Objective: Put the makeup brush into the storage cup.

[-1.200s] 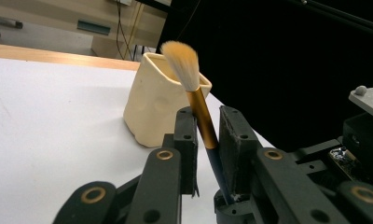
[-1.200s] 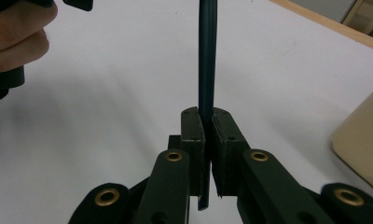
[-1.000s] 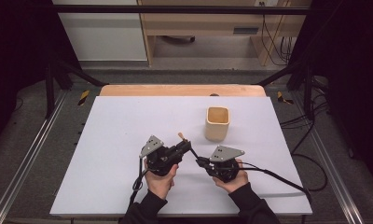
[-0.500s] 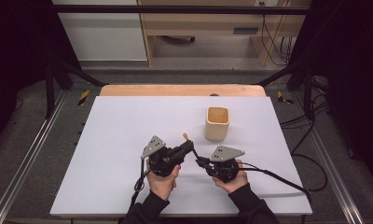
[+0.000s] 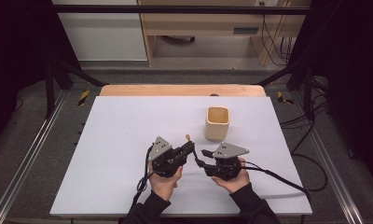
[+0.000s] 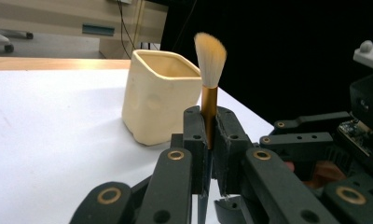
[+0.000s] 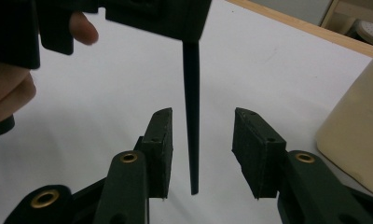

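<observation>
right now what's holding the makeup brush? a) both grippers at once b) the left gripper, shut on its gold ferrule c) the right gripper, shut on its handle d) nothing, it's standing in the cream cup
b: the left gripper is shut on the brush at its gold ferrule, bristles up, while the right gripper stands open with the dark handle tip hanging between its jaws, untouched; the cream cup stands apart behind.

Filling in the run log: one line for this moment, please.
left gripper: shut on brush | right gripper: open around brush handle | cup: upright, beside
</observation>
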